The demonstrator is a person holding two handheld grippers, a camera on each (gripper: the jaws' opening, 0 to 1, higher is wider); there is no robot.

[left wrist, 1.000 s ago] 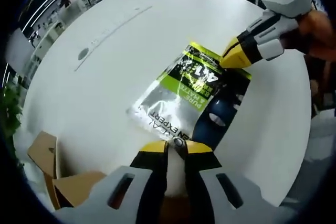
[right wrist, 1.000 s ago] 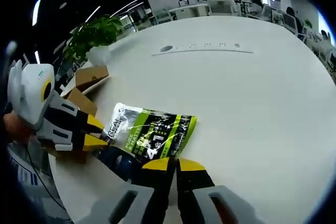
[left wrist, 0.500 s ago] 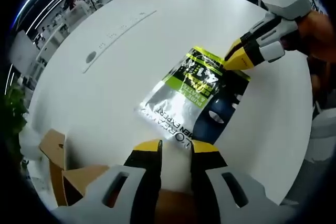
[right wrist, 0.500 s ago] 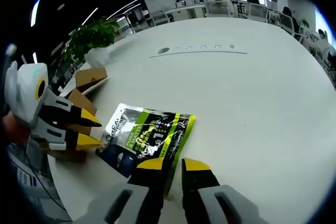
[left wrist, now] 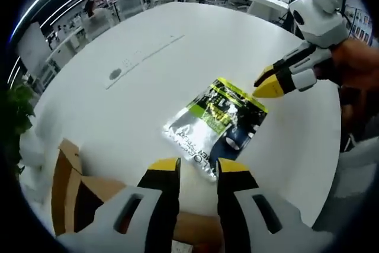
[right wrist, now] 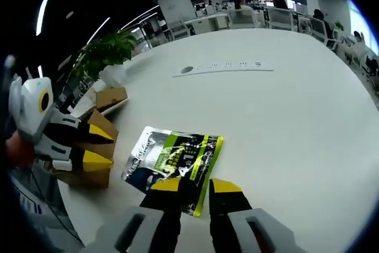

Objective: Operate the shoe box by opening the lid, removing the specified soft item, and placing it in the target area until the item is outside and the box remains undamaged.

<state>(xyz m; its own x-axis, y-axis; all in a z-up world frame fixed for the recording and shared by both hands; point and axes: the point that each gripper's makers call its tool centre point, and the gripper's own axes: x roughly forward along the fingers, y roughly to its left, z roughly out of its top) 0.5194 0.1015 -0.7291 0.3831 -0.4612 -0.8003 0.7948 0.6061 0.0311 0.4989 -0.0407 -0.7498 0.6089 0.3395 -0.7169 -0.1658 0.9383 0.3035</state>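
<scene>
A silver, green and black soft pouch (left wrist: 216, 121) lies flat on the white table (left wrist: 148, 39), outside the box. My left gripper (left wrist: 198, 169) hovers open just short of its near edge, with nothing between the jaws. The right gripper (left wrist: 265, 83) comes in from the right, its yellow tips beside the pouch's far corner. In the right gripper view the pouch (right wrist: 176, 158) lies just ahead of my right gripper (right wrist: 195, 186), which is open. The left gripper (right wrist: 109, 149) stands open at the left, over the brown cardboard shoe box (right wrist: 95, 146). The open box (left wrist: 74, 191) sits by the table edge.
A box flap (right wrist: 111, 95) sticks out behind the box, with a potted plant (right wrist: 109, 48) beyond it. A grey round grommet (right wrist: 188, 70) and a row of sockets are set in the middle of the table. Desks and chairs stand beyond the table.
Both grippers have let go of the pouch, opened and drawn back from it. The pouch now lies flat on the table.
</scene>
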